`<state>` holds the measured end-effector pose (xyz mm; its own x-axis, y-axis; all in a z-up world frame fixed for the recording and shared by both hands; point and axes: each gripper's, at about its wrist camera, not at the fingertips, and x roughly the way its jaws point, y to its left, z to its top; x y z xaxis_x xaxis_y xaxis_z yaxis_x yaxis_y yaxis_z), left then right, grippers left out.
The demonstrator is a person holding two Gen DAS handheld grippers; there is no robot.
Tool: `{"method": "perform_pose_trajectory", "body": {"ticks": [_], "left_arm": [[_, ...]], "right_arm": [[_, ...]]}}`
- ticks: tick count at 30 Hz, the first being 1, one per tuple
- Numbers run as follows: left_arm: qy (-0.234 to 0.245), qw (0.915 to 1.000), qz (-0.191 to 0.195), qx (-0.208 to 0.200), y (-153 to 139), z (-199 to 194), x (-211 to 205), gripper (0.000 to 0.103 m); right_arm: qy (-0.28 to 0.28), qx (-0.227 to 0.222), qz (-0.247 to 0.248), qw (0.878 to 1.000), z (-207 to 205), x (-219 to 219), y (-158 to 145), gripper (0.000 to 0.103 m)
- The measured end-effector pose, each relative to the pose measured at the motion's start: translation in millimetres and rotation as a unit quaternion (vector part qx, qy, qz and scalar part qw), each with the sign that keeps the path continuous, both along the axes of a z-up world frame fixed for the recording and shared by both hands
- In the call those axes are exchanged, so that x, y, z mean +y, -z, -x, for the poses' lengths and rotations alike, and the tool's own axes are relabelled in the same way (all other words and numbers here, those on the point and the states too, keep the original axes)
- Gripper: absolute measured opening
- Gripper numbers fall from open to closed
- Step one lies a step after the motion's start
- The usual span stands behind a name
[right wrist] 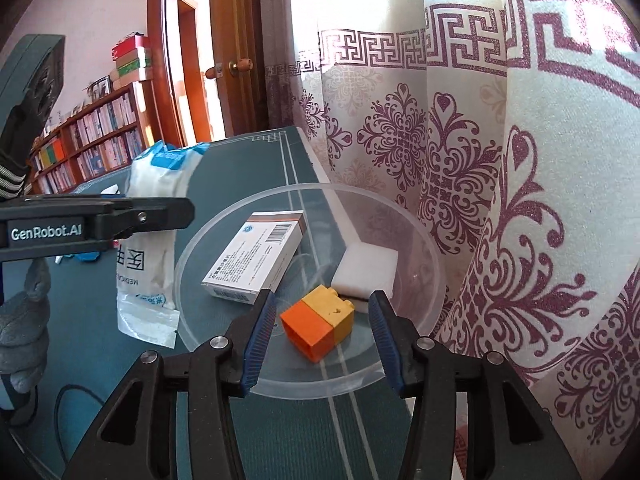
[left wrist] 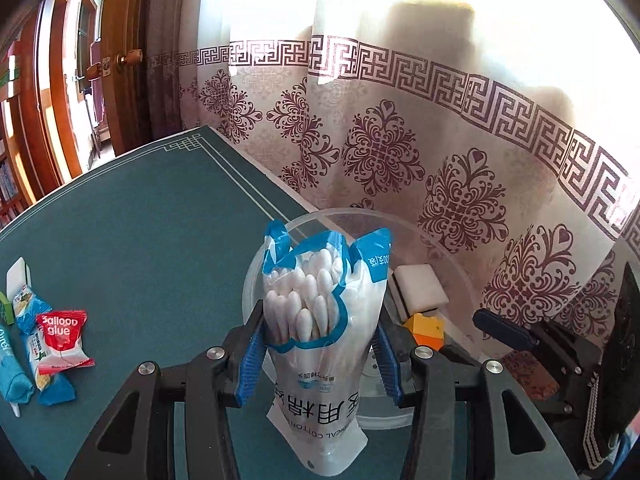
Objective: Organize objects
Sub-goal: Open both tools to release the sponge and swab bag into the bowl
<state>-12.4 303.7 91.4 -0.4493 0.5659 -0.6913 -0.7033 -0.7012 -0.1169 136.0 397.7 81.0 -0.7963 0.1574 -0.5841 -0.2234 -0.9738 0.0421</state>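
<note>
My left gripper is shut on a bag of cotton swabs and holds it above the near rim of a clear plastic bowl. The bag also shows in the right wrist view, beside the bowl. The bowl holds a white medicine box, a white foam block and an orange-and-yellow toy brick. My right gripper is open and empty over the bowl's near edge, its jaws either side of the brick.
On the green table mat, at the left, lie a red balloon glue packet, blue snack packets and a blue tube. A patterned curtain hangs close behind the bowl. A bookshelf and wooden door stand beyond.
</note>
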Motion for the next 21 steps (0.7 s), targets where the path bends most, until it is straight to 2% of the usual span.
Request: {"method": "perform_pose_trajectory", "body": {"ticks": [8, 18, 19, 21], "left_arm": [[0.023, 0.9997, 0.003, 0.006, -8, -3, 28, 0.051], [0.043, 0.999, -0.005, -0.014, -8, 7, 65, 0.052], [0.043, 0.9988, -0.008, -0.019, -7, 10, 67, 0.055], [0.037, 0.9989, -0.016, -0.025, -6, 15, 67, 0.072]], "right_arm": [[-0.013, 0.002, 0.013, 1.0, -3, 2, 3, 0.05], [-0.019, 0.002, 0.027, 0.999, -4, 4, 6, 0.05], [-0.02, 0.001, 0.027, 0.999, -4, 3, 6, 0.05], [-0.02, 0.002, 0.027, 0.999, -5, 3, 6, 0.05]]}}
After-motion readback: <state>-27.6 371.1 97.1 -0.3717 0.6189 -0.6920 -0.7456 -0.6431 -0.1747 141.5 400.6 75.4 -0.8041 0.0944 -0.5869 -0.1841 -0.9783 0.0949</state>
